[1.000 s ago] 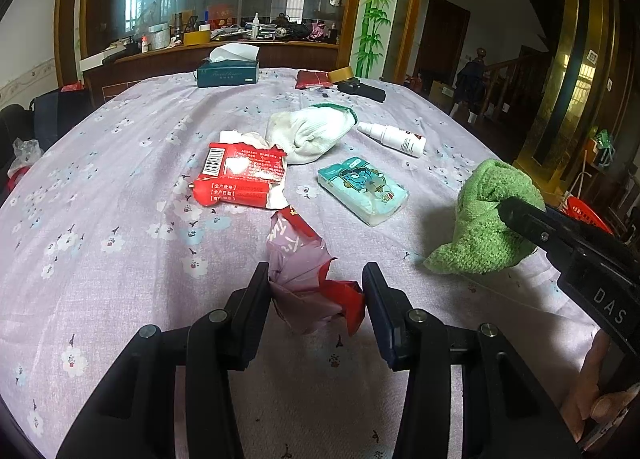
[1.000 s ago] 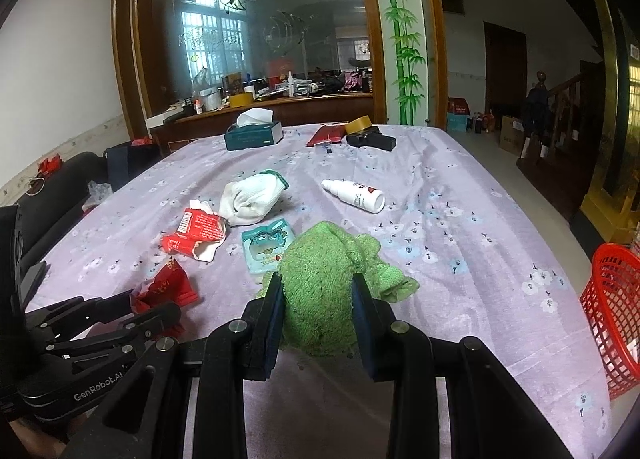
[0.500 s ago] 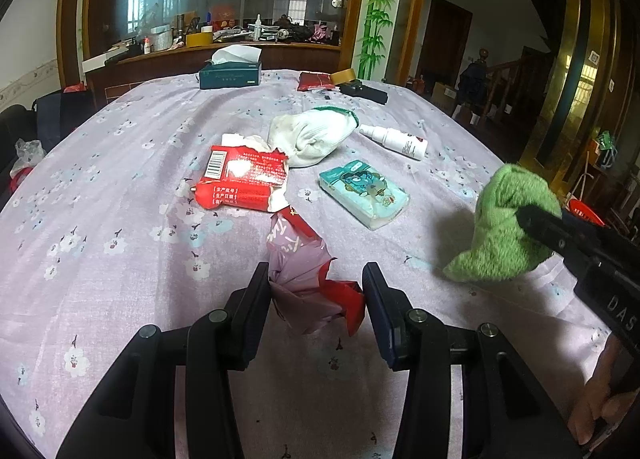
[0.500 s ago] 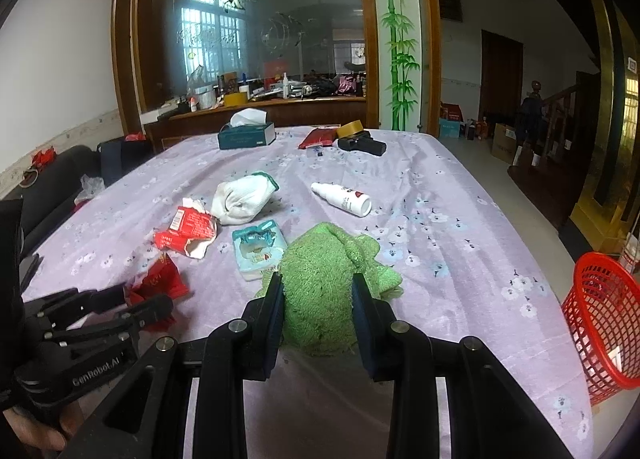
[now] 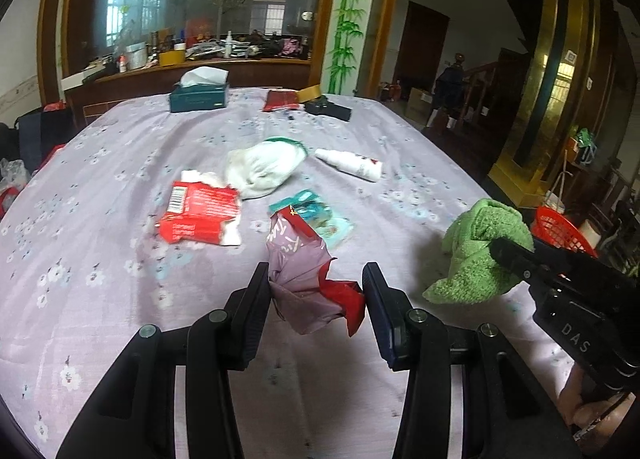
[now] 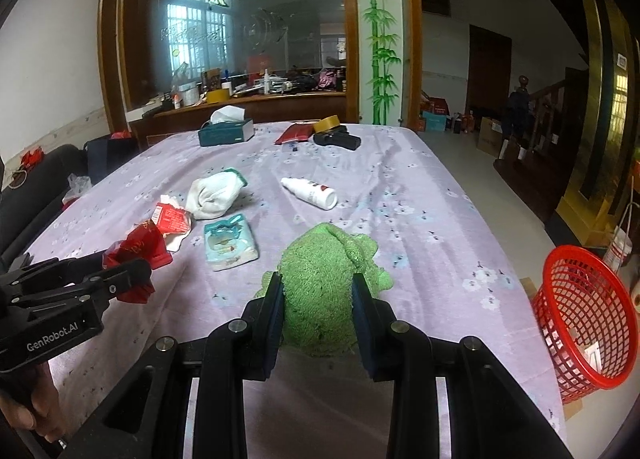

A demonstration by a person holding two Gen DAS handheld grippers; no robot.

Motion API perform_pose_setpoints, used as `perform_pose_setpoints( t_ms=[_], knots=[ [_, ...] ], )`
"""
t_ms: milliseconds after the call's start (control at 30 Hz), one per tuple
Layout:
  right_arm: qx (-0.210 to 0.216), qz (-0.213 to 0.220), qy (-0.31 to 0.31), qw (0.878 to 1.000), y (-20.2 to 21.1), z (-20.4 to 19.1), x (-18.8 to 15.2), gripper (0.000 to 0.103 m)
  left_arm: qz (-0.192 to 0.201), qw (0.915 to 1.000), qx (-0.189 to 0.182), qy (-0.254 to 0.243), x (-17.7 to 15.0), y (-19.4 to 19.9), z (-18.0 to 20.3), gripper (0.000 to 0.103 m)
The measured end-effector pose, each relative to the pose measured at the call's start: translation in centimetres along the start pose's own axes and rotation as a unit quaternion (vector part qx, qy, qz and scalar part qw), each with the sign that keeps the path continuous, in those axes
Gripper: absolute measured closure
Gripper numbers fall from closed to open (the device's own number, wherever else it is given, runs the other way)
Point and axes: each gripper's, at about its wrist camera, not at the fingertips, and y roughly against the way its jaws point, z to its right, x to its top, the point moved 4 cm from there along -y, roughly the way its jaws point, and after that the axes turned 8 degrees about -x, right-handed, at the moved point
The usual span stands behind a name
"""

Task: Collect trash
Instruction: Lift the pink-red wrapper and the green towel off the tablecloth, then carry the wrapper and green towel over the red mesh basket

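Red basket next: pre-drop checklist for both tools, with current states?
1. Left tool shut on the crumpled red wrapper: ok.
2. Right tool shut on the green cloth: ok.
3. Both loads lifted off the tablecloth: cannot tell; both hang close above it.
4. Red basket in view, upright on the floor past the table's right edge, mouth open: ok.
5. Either load over the basket: not ok; both sit over the table.
6. Table cleared of trash: not ok; the torn red packet lies on the cloth, along with the white cloth bundle and teal pack.
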Motion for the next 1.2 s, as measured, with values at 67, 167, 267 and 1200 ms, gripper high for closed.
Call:
perform_pose_setpoints(
  t_ms=[67,167,267,1200],
  knots=[
    [-0.001,0.000,-0.005,1.000,0.2,0.5,-0.1,0.068,-0.002,1.0000,-0.006,-0.003,0.1,-0.1,0.7,0.058],
    [-0.003,0.001,-0.011,1.000,0.4,1.2,-0.1,0.068,-0.009,0.9998,-0.018,-0.002,0.3,-0.4,1.5,0.058],
    [-0.002,0.002,-0.017,1.000,0.6,1.9,-0.2,0.068,-0.015,0.9995,-0.027,0.000,0.6,-0.7,2.2,0.058],
    [-0.083,0.043,-0.182,0.979,6.8,23.5,0.4,0.068,-0.074,0.9726,-0.186,-0.118,4.2,-6.2,22.3,0.058]
  ],
)
